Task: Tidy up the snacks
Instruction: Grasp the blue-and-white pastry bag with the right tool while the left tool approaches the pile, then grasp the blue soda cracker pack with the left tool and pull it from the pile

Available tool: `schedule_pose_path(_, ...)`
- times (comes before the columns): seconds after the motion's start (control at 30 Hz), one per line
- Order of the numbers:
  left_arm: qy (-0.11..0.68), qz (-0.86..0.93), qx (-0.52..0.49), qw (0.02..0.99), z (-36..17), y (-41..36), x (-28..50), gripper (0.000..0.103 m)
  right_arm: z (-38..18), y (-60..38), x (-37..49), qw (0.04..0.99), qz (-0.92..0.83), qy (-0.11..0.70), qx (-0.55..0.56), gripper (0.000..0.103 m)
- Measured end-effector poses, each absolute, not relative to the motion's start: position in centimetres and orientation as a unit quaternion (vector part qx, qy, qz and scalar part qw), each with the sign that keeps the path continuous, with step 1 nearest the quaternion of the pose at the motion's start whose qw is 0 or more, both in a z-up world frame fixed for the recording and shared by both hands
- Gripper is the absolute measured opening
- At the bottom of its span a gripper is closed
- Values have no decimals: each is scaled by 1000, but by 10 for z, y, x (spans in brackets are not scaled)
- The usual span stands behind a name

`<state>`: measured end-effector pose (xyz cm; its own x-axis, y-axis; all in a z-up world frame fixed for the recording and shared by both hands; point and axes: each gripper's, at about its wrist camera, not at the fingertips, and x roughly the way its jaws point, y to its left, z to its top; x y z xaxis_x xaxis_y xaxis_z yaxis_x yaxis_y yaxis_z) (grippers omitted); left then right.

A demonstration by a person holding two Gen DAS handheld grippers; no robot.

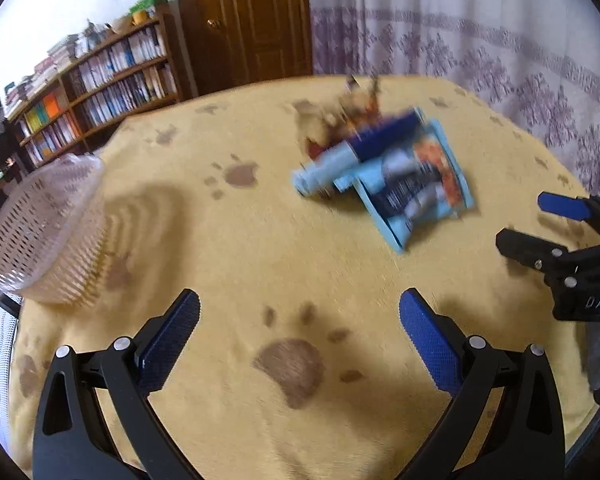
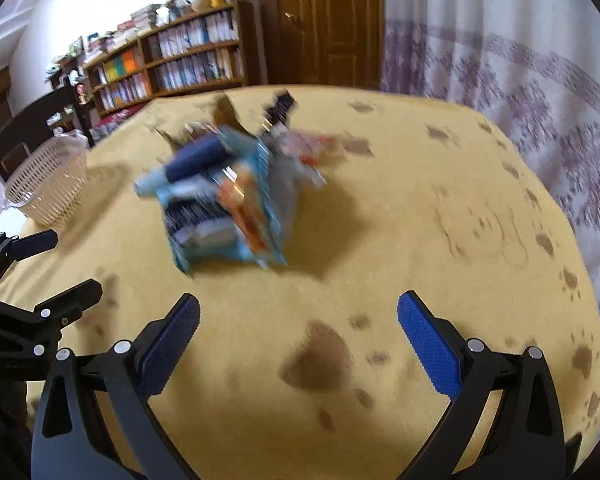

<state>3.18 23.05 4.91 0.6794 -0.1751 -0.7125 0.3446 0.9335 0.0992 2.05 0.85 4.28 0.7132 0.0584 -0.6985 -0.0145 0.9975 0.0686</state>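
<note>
Both grippers, left [image 1: 300, 312] and right [image 2: 299, 312], hover with jaws spread, empty; snacks [image 2: 220, 196] await your basket [image 1: 44, 236].

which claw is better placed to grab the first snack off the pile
Right, probably. The right claw is open with the light blue snack bag nearly straight ahead. The left claw is open too, but the pile sits off to its right, with the basket on its left.
</note>
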Motion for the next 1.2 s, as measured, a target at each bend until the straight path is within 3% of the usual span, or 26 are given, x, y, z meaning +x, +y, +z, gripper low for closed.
schedule_pose_path(0.5, 370, -97, 55, 922, 66, 284, 53, 101, 27, 77, 95, 920, 7, 390, -42, 98)
schedule_pose_path(0.53, 371, -98, 56, 922, 65, 284, 53, 101, 24, 76, 97, 919, 6, 393, -39, 96)
schedule_pose_path(0.6, 373, -100, 57, 921, 63, 281, 55, 101, 20, 72, 97, 916, 13, 400, -29, 81)
schedule_pose_path(0.7, 378, -99, 58, 919, 60, 280, 58, 101, 21, 64, 88, 918, 19, 396, -15, 71)
schedule_pose_path(1.2, 401, -145, 76, 901, 54, 227, 71, 101, 19, -18, 24, 916, -27, 399, 33, 70)
